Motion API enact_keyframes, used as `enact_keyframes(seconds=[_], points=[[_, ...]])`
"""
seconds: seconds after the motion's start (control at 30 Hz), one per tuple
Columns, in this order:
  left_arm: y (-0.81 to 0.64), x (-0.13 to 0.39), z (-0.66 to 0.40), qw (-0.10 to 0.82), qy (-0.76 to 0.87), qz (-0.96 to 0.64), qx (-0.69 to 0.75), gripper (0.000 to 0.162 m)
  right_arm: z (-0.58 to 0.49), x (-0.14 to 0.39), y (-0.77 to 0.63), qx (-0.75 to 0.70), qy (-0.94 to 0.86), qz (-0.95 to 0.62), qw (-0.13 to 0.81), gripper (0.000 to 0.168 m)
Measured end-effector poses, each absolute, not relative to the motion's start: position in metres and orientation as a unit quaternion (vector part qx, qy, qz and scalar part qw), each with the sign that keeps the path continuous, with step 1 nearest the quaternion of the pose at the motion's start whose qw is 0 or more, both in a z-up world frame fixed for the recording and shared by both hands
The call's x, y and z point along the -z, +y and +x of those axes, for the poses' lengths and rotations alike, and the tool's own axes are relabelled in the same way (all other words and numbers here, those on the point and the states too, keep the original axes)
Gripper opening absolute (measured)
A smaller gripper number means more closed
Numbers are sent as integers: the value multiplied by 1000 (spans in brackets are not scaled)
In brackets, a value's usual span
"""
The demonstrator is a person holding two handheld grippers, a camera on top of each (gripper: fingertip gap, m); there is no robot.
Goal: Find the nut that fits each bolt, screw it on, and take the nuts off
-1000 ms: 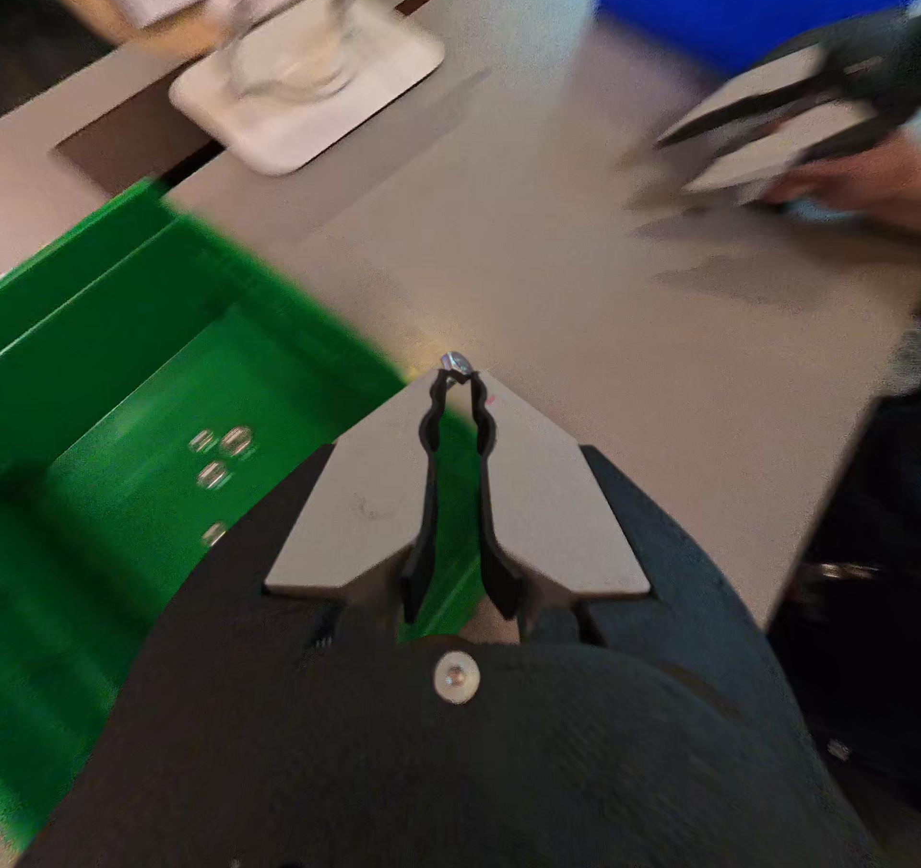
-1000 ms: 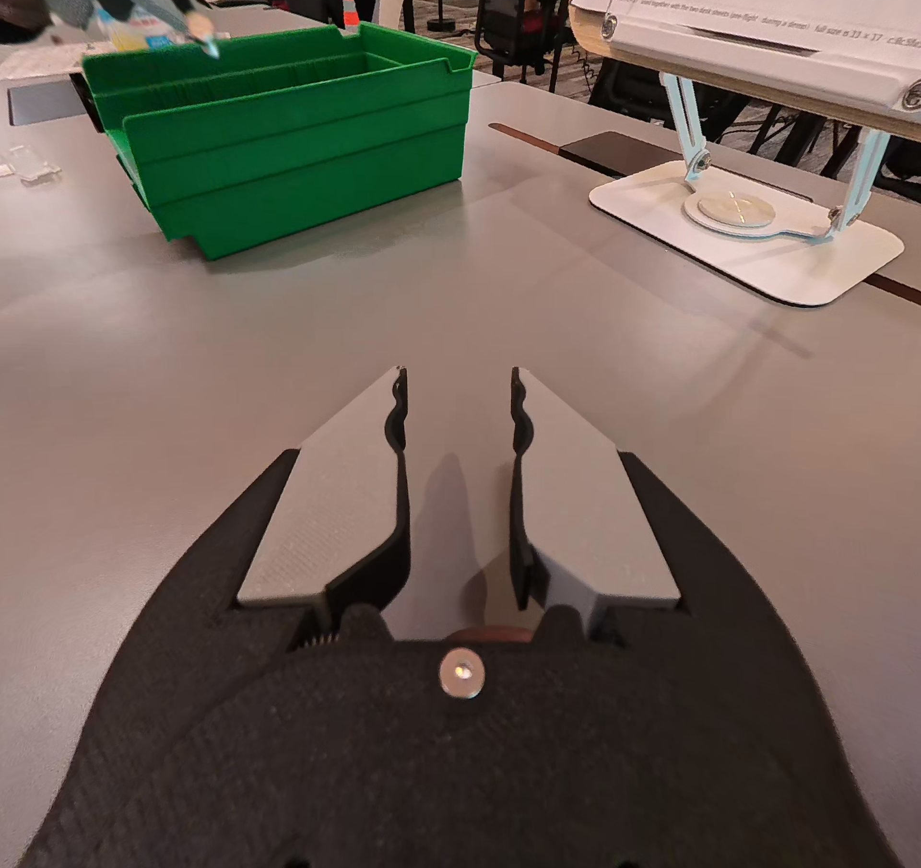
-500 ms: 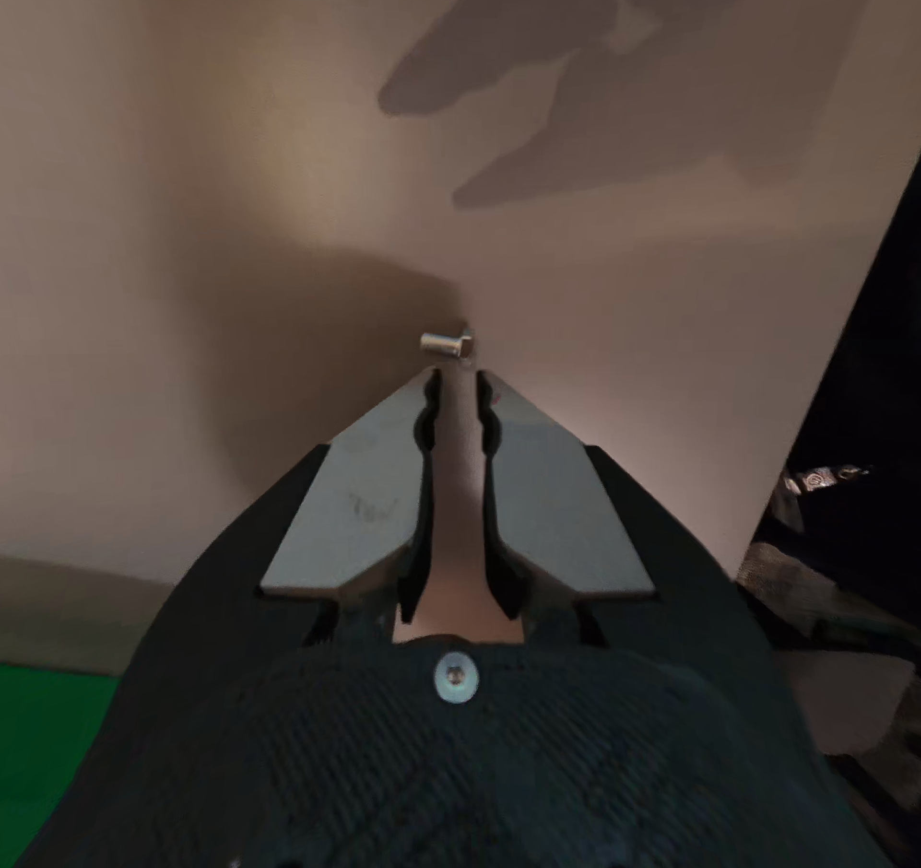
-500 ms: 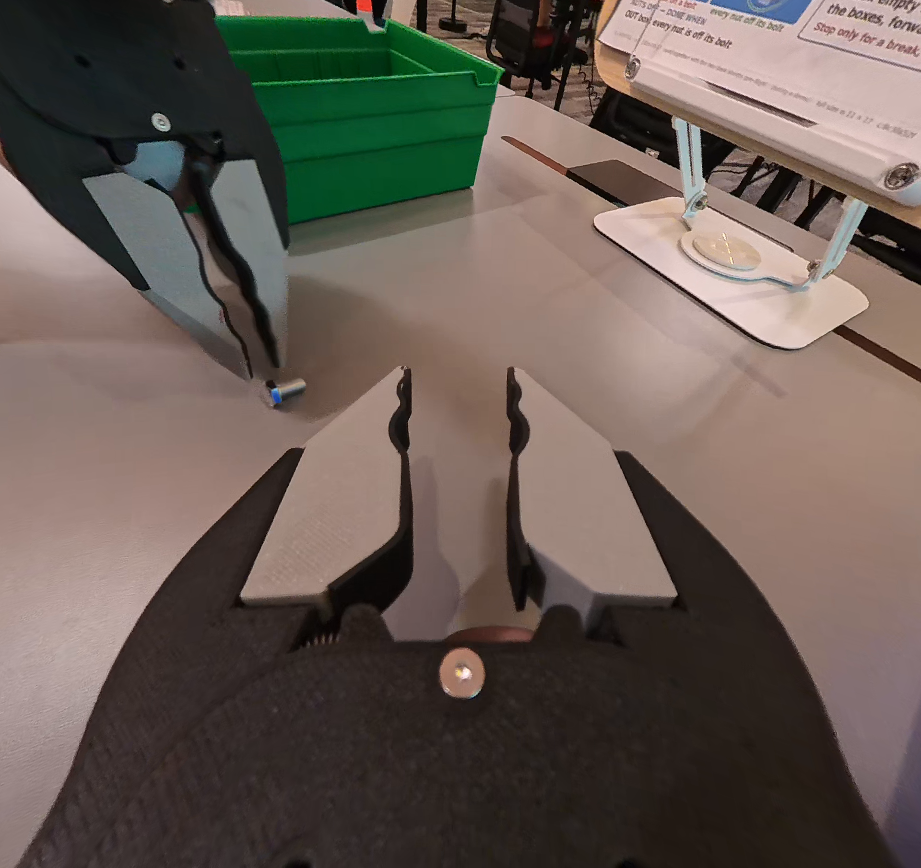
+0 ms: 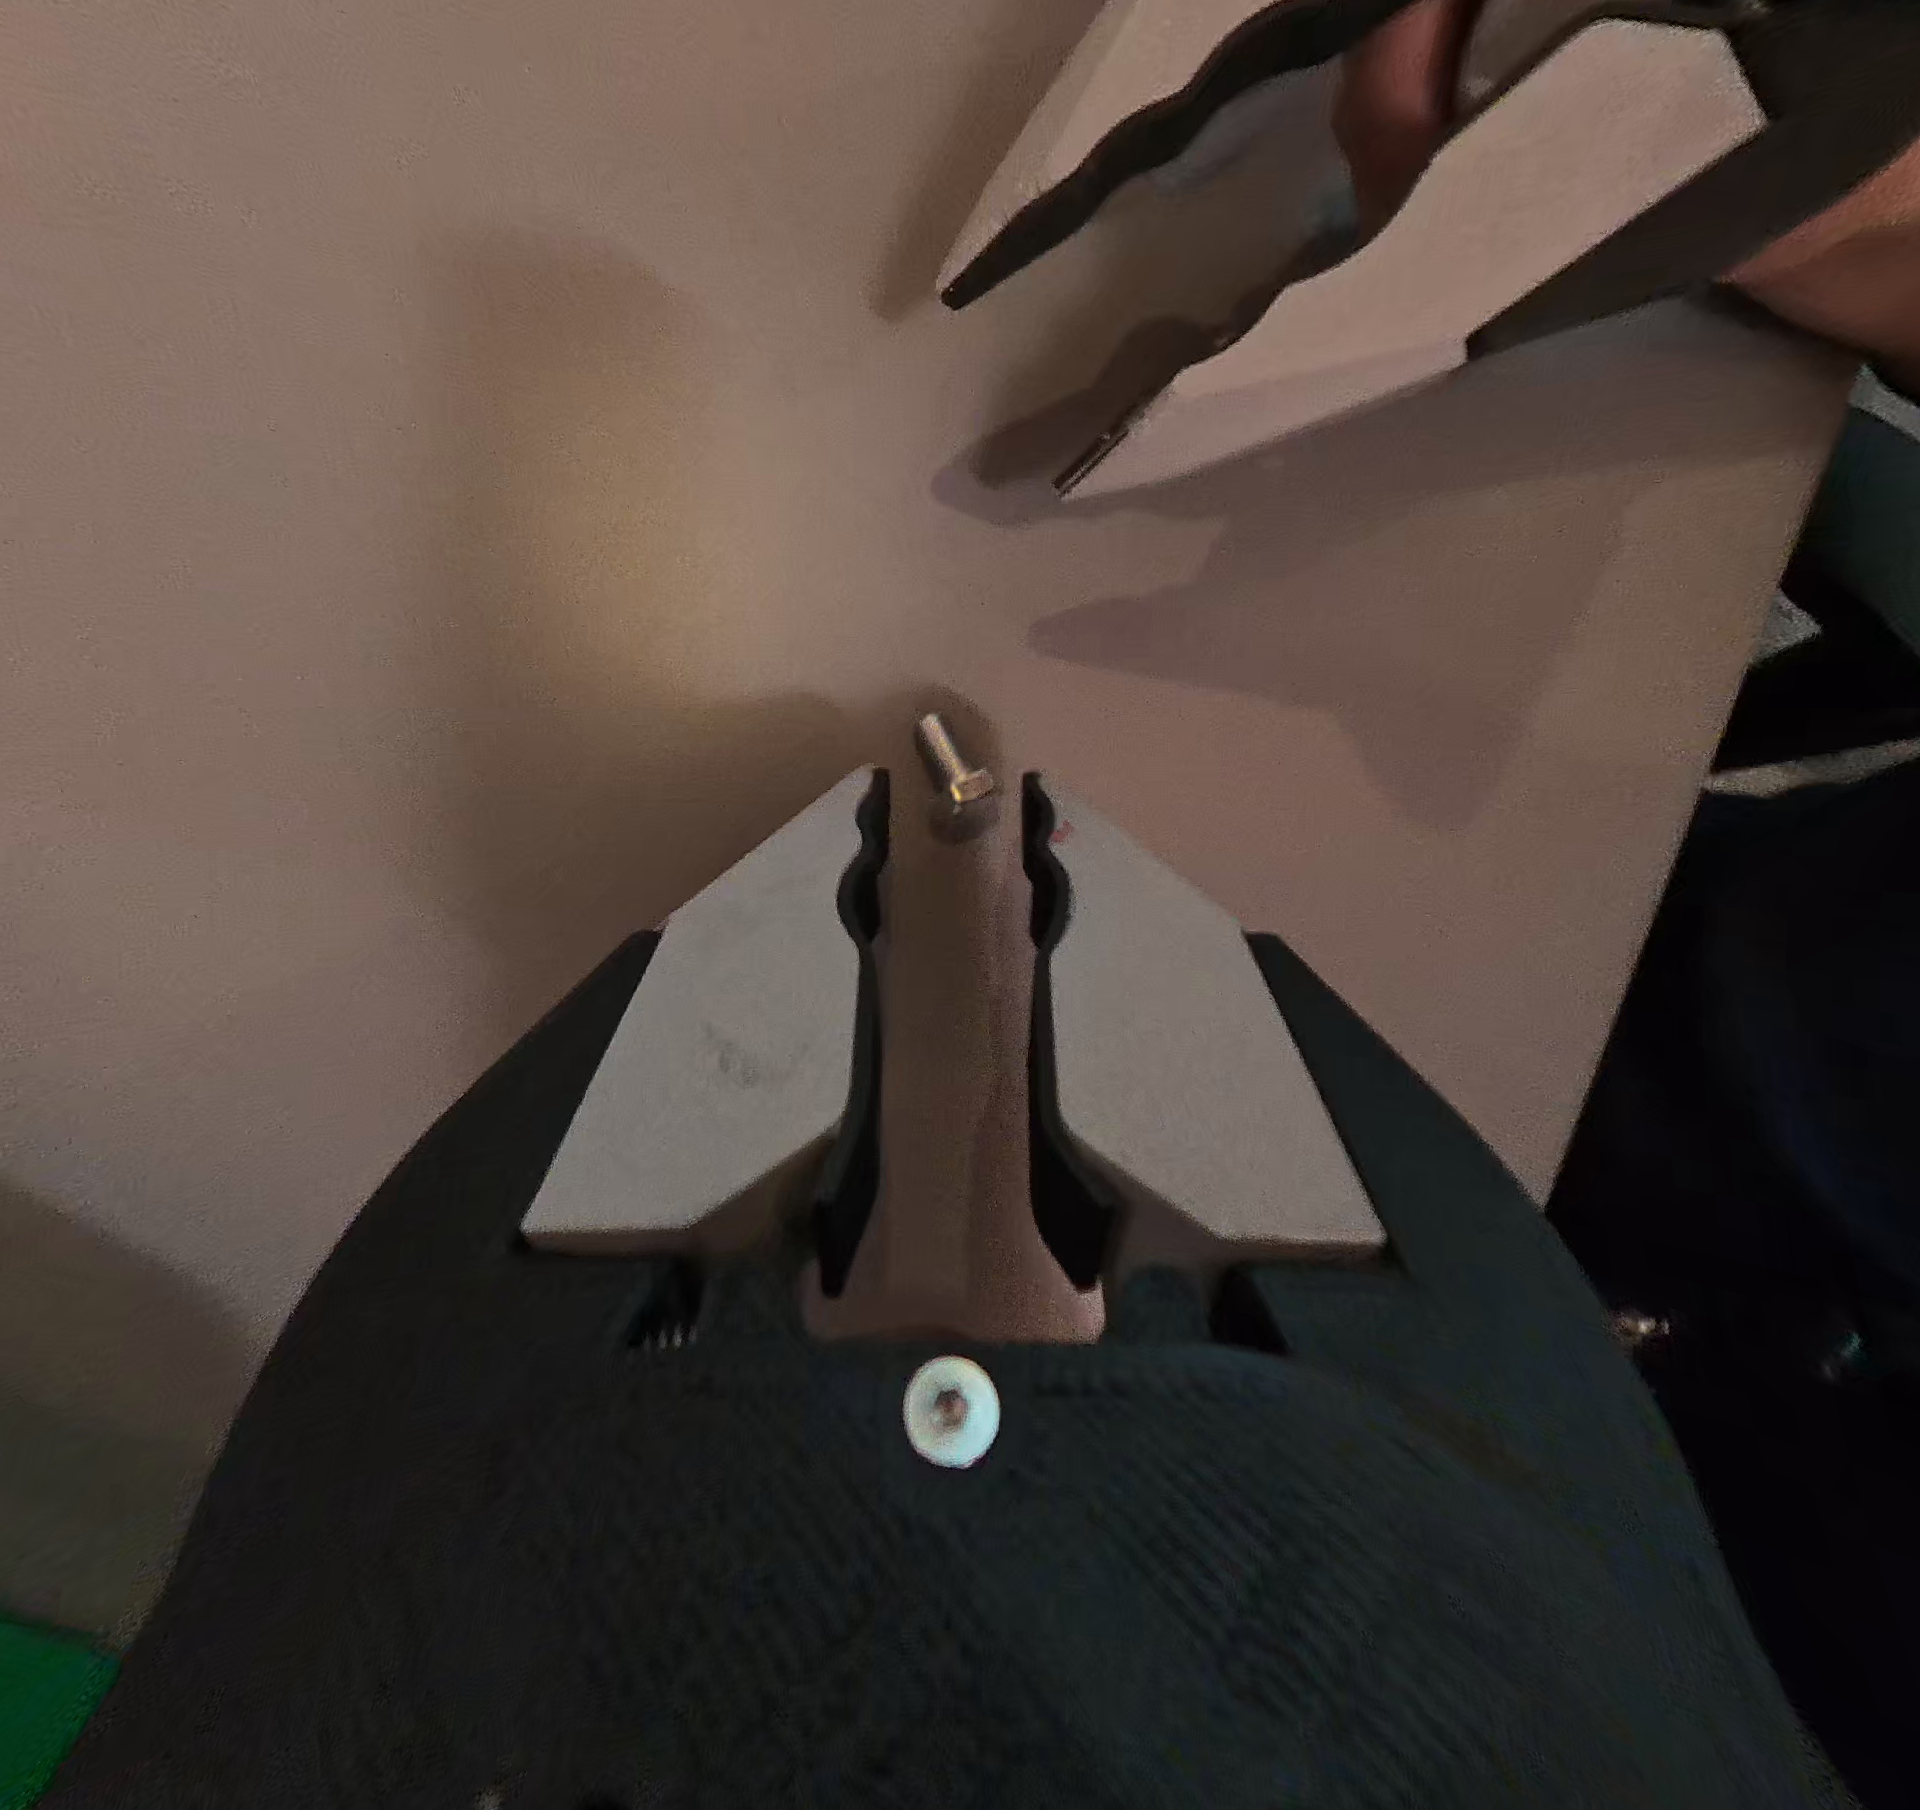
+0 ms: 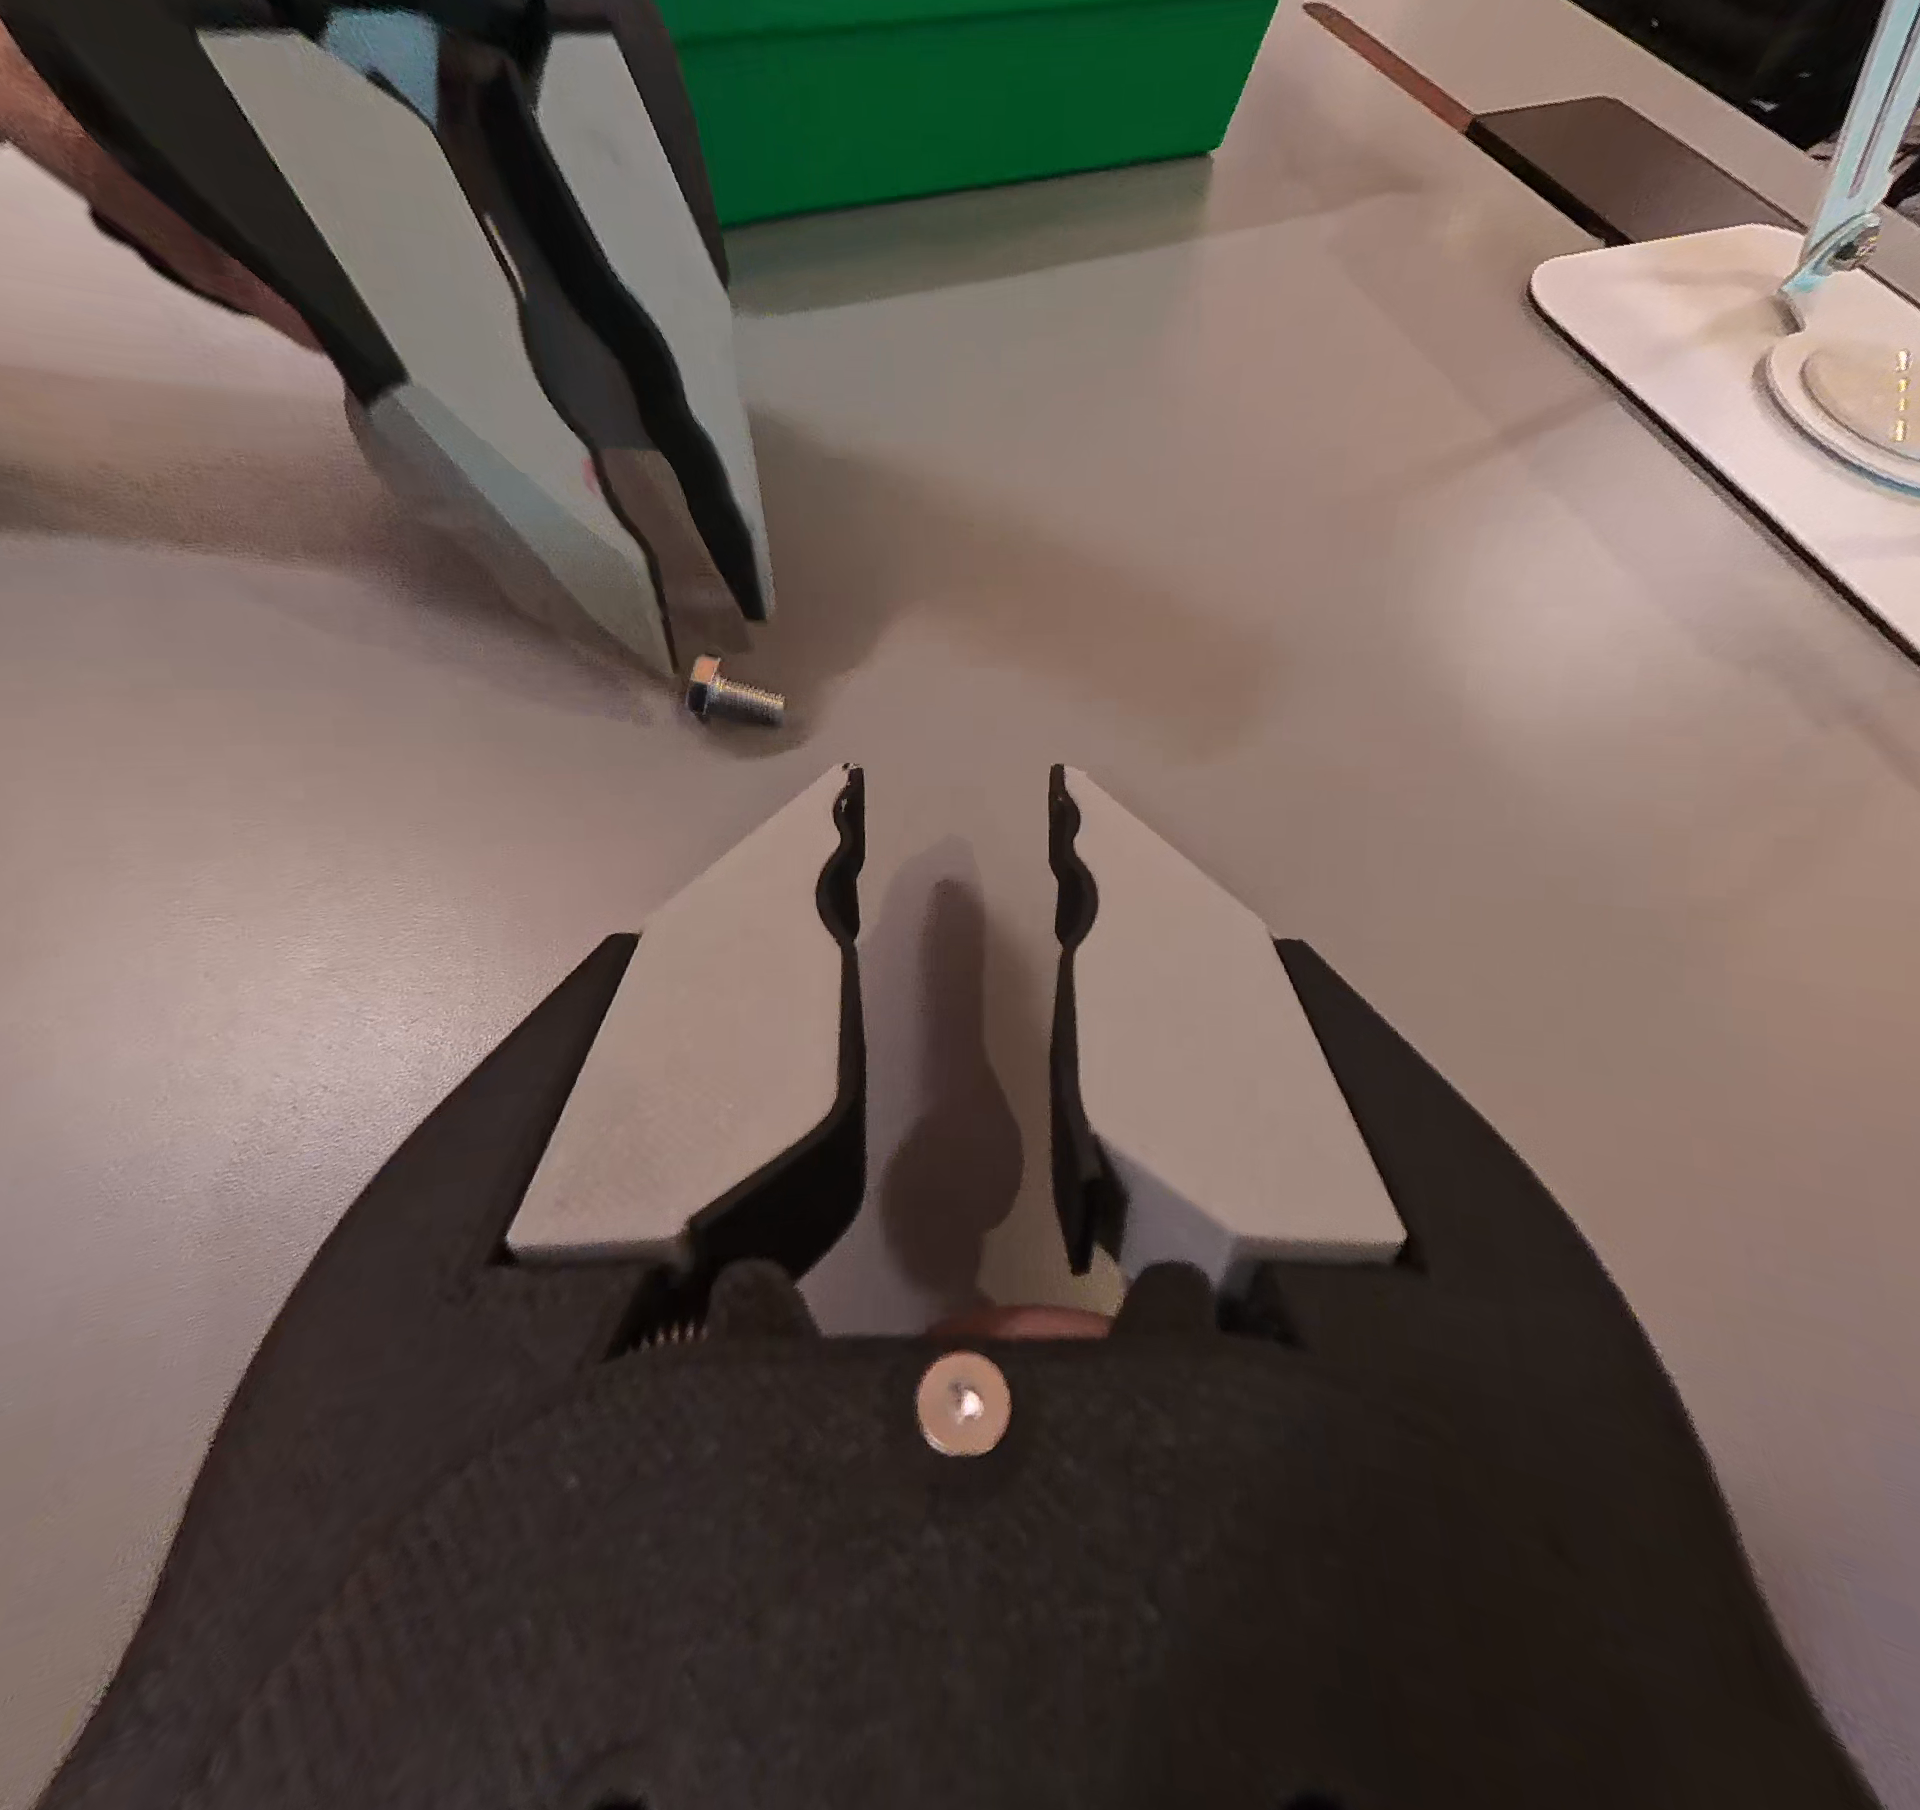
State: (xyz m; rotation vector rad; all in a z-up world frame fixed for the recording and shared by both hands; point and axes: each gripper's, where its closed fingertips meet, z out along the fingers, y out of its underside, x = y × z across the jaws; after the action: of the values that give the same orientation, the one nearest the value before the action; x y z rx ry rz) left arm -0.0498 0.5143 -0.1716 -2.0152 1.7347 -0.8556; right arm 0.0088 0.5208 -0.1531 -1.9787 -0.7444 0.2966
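Observation:
A small silver hex-head bolt point(image 5: 951, 775) lies loose on the grey table point(image 5: 416, 410), its head toward my left gripper. My left gripper point(image 5: 956, 778) is open and points down at the table, the bolt's head just between its fingertips, untouched by either. In the right wrist view the same bolt point(image 6: 732, 702) lies on its side right under the left gripper's point(image 6: 712, 643) tips. My right gripper point(image 6: 951, 773) is open and empty, low over the table, a short way to the right of the bolt. It also shows at the top right of the left wrist view point(image 5: 1013, 389).
A green bin point(image 6: 966, 56) stands behind the left gripper. A white stand base point(image 6: 1683, 326) with a pale blue arm sits at the right. A dark slot point(image 6: 1621, 165) is set in the table near it. The table's edge point(image 5: 1704, 773) runs along the right in the left wrist view. About 7 cm separates my left fingertips from my right.
My left gripper carried the bolt from the green bin, let it go on the table and opened wider. The bolt turned, head toward that gripper. My right gripper moved closer to the bolt.

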Motion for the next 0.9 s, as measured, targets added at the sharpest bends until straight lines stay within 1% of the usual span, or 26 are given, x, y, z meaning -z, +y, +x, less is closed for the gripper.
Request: enact_keyframes(seconds=[0.1, 0.17, 0.27, 0.37, 0.47, 0.53, 0.57, 0.63, 0.73, 0.83, 0.9], points=[[511, 178, -42, 175, 606, -716, 298, 22, 11, 150, 521, -128, -298, -810, 488, 32], [513, 186, -42, 178, 614, -717, 277, 9, 13, 149, 521, -136, -291, -812, 487, 32], [511, 186, -46, 192, 630, -702, 272, 9, 8, 149, 517, -173, -284, -813, 478, 33], [500, 184, -48, 232, 666, -651, 281, 9, -7, 150, 506, -248, -282, -814, 444, 34], [503, 175, -44, 325, 683, -602, 257, 6, -26, 148, 491, -344, -265, -808, 397, 35], [501, 157, -37, 388, 673, -569, 270, 6, -30, 142, 490, -380, -246, -799, 395, 32], [498, 151, -35, 402, 669, -557, 284, 5, -30, 138, 489, -397, -238, -794, 394, 28], [495, 139, -33, 431, 659, -540, 298, 5, -26, 135, 491, -421, -218, -789, 391, 16], [487, 123, -31, 466, 653, -507, 315, 5, -24, 130, 490, -461, -194, -778, 379, 17], [486, 124, -29, 471, 658, -503, 304, 5, -30, 120, 486, -496, -194, -758, 376, 18], [486, 126, -26, 476, 663, -500, 290, 5, -32, 122, 485, -495, -198, -760, 372, 17]])
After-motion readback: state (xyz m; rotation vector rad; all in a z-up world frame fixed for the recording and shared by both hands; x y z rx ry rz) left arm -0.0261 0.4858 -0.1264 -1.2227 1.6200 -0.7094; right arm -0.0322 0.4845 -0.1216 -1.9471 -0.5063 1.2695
